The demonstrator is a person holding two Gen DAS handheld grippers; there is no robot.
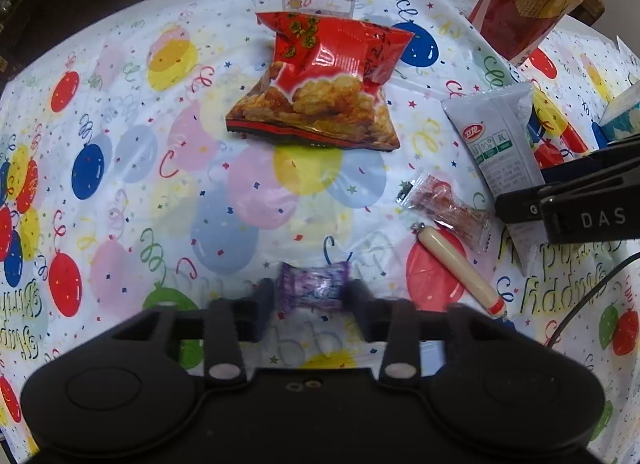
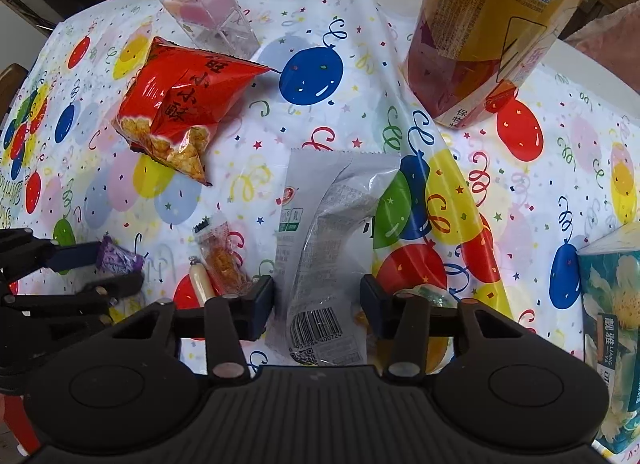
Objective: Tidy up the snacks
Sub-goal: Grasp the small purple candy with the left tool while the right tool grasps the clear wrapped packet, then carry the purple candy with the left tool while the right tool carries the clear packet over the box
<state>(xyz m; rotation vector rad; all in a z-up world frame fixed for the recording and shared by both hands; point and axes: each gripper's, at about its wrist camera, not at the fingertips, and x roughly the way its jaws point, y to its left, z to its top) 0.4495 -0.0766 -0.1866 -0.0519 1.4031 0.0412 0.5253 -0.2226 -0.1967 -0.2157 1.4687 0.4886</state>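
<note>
Purple foil is what my left gripper [image 1: 310,294] has between its fingers: a small wrapped candy [image 1: 314,290], pinched from both sides low over the balloon-print tablecloth [image 1: 120,152], so I judge the pick is made or all but made. I hold it by its middle because the twisted ends would slip. My right gripper [image 2: 318,306] stands apart, its fingers on either side of the grey packet [image 2: 324,232] without touching it; the packet lies flat with its barcode end toward me, and I judge that straddling the narrow width gives the surest bite. Just left of the packet lie a small clear sachet [image 2: 222,260] and a pale sausage stick [image 2: 200,278], close together, near the candy. The red bag of crackers [image 2: 176,104] sits further back, puffed and tilted, just in front of the clear plastic box [image 2: 204,4] with pink pieces inside, which I take to be where small sweets belong. A tall yellow and red bag [image 2: 488,32] stands at the far right, and a tissue box [image 2: 612,324] at the right edge.
</note>
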